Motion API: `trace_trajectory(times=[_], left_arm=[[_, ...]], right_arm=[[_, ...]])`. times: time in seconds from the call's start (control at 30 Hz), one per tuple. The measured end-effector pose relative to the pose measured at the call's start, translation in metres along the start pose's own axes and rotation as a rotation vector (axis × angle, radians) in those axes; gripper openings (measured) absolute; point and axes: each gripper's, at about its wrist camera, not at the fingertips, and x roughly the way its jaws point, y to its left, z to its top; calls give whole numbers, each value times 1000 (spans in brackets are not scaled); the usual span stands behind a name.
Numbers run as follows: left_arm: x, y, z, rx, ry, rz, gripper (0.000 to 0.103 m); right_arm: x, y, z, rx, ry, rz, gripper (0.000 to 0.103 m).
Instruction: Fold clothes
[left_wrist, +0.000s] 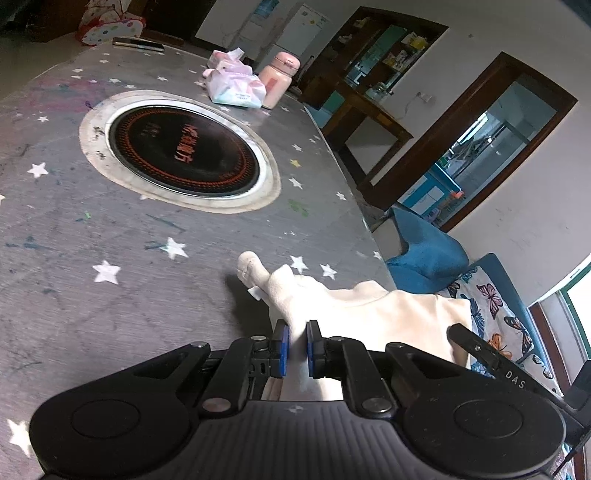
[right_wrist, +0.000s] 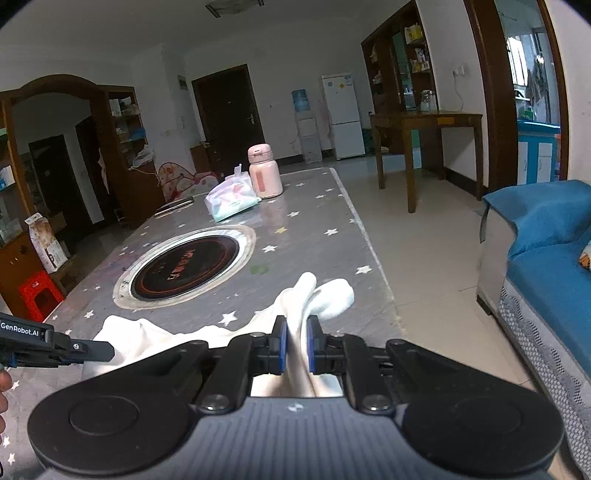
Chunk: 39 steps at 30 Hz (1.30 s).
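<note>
a cream garment (left_wrist: 369, 314) is lying at the near end of the star-printed table (left_wrist: 92, 221), one bunched end (right_wrist: 325, 295) reaching toward the table's right edge. the left gripper (left_wrist: 297, 345) is clamping a fold of it between its blue pads — the right gripper (right_wrist: 296, 345) is pinching another fold the same way. beyond sit a round inset cooktop (right_wrist: 184, 266), a tissue pack (right_wrist: 231, 201) and a pink bottle (right_wrist: 264, 173).

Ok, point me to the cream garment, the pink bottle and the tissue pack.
garment (right_wrist: 147, 334): right wrist view, on the cloth spread between the grippers.
bottle (right_wrist: 264, 177): right wrist view, on its body.
tissue pack (left_wrist: 236, 88): left wrist view, on its top face.
</note>
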Motion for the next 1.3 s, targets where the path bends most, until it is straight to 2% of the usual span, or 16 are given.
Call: trace_trajectory(times=[0.57,1.3], left_arm=[[10,-9,0,1,13,8,11],[20,4,-4,-17,44,74,11]], right_arm=[[10,-13,4,-2,-1,-22,10],[22,-24,-5,7,30,-73,10]])
